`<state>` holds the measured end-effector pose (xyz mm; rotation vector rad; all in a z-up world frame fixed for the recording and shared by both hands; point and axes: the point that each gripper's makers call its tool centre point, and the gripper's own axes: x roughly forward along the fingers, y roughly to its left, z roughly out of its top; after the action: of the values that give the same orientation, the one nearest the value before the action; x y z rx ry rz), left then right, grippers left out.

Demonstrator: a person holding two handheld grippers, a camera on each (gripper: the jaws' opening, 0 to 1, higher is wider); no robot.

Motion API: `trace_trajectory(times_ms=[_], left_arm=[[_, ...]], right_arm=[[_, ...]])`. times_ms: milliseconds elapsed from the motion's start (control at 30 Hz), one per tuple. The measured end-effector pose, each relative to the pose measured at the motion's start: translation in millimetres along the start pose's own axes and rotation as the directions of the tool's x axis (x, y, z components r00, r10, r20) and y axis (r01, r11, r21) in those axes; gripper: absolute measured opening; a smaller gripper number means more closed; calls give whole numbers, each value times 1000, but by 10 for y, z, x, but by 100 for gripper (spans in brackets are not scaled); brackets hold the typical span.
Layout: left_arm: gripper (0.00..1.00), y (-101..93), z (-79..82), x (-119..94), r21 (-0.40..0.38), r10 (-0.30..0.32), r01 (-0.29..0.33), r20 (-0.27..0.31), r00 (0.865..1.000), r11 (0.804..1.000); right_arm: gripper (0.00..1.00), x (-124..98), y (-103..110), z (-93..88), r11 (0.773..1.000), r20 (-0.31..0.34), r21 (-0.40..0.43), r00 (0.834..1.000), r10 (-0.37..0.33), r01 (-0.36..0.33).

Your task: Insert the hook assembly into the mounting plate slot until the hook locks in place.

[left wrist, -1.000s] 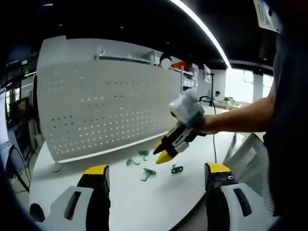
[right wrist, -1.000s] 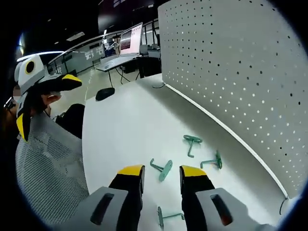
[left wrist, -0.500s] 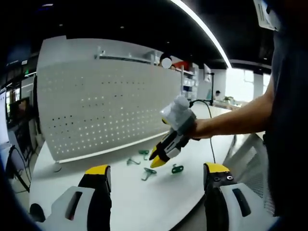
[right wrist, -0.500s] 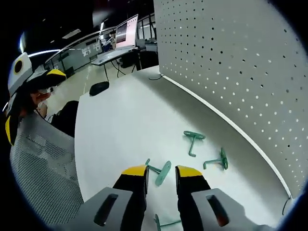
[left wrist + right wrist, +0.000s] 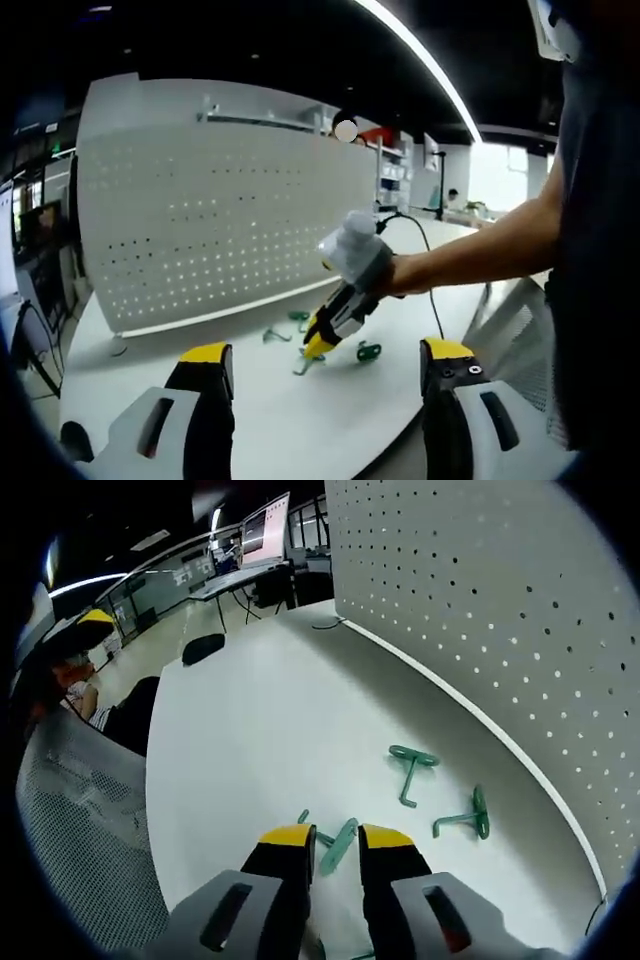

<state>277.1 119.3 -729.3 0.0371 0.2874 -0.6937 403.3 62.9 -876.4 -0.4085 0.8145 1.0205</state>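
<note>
Several green hooks lie on the white table (image 5: 250,730) in front of the upright white pegboard (image 5: 500,610). My right gripper (image 5: 336,838) is low over the table, its yellow-tipped jaws a narrow gap apart on either side of one green hook (image 5: 340,842), open. Beyond it lie a T-shaped hook (image 5: 410,770) and another hook (image 5: 468,822). In the left gripper view, the right gripper (image 5: 318,346) comes in from the right, tips down among the hooks (image 5: 368,351) below the pegboard (image 5: 220,220). My left gripper (image 5: 326,352) is held back, wide open and holding nothing.
A grey mesh chair back (image 5: 80,830) stands off the table's near edge. A dark mouse (image 5: 203,646) and a cable lie at the table's far end, with desks and a monitor (image 5: 264,538) behind. A person's forearm (image 5: 470,255) reaches in from the right.
My right gripper has dropped toward the table and forward over one hook, and its jaws have narrowed around it. The left gripper has barely moved.
</note>
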Motion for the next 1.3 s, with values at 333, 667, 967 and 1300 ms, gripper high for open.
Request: trace_trajectory(times_ms=[333,667,967,1300], left_arm=[[77,13,9,-6,-9,0,0,10,1000,1000],[76,23,24,-9,-12,5,-5,17,1000,1000],[76,28,26,-10,-14,5,-4,19,1000,1000],[75,23,28,-11,-14,3,-3,20,1000,1000]], right_arm=[[10,68,1,-24,999,-36,-44,999,-15,13],[6,72,7,-7,996,-45,-87,999,-17,13],[5,83,16,-38,992,-68,-126,997,-29,20],[2,58,3,-56,988,-84,-151,996,-37,24]])
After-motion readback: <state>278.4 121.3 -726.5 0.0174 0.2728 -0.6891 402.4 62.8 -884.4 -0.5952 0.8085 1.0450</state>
